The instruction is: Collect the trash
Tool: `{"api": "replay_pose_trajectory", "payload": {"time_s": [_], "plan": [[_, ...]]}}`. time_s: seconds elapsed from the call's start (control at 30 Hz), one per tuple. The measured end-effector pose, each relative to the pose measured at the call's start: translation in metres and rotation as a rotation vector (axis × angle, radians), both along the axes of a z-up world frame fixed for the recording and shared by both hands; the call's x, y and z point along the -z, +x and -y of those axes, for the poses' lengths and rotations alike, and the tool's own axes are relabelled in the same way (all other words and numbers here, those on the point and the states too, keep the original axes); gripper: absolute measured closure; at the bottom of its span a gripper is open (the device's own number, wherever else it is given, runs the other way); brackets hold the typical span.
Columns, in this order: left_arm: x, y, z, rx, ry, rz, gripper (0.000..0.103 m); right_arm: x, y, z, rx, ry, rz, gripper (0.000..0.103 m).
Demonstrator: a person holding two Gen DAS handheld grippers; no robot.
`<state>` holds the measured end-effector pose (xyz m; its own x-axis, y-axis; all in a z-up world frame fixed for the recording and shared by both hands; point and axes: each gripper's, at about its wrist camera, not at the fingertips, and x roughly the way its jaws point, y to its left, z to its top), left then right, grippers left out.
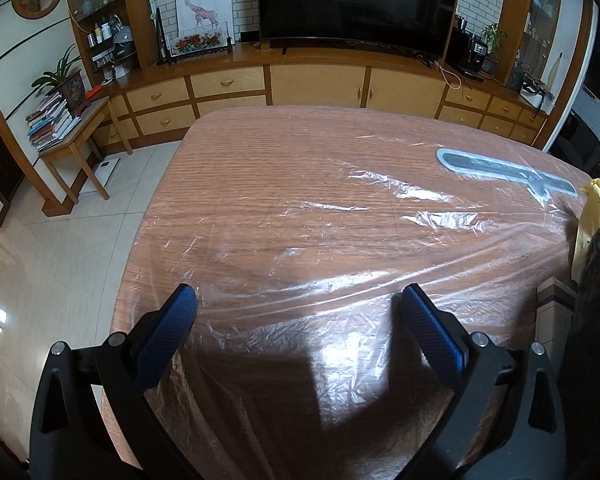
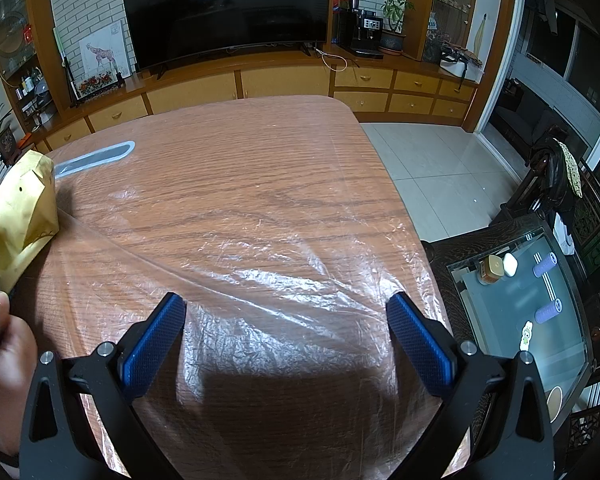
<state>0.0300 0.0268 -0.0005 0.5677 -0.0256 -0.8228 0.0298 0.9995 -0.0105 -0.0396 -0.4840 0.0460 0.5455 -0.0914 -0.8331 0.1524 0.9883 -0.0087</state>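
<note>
A clear plastic bag point(image 1: 340, 240) with a grey-blue printed strip point(image 1: 500, 174) lies flat and crinkled over the wooden table point(image 1: 260, 152). My left gripper point(image 1: 298, 300) is open above the bag's near part, with nothing between its blue pads. In the right wrist view the same bag point(image 2: 284, 272) spreads under my right gripper point(image 2: 286, 310), also open and holding nothing. A crumpled yellow paper packet point(image 2: 24, 216) sits at the table's left side in this view, and at the right edge of the left wrist view as the packet point(image 1: 594, 216).
A person's hand point(image 2: 4, 344) shows at the lower left of the right wrist view. A wooden TV cabinet point(image 1: 320, 84) runs behind the table. A glass side table point(image 2: 532, 312) with small items stands to the right. A small table with books point(image 1: 56, 124) stands on the left.
</note>
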Motion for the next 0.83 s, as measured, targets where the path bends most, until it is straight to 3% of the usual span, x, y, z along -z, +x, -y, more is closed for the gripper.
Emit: {"api": "replay_pose_trajectory", "payload": {"time_s": [0.83], "plan": [[-0.0005,-0.0009,0.0013,-0.001,0.001,0.0,0.001,-0.0002,0.0007,-0.0001,0.0,0.0,0.0,0.004]]}}
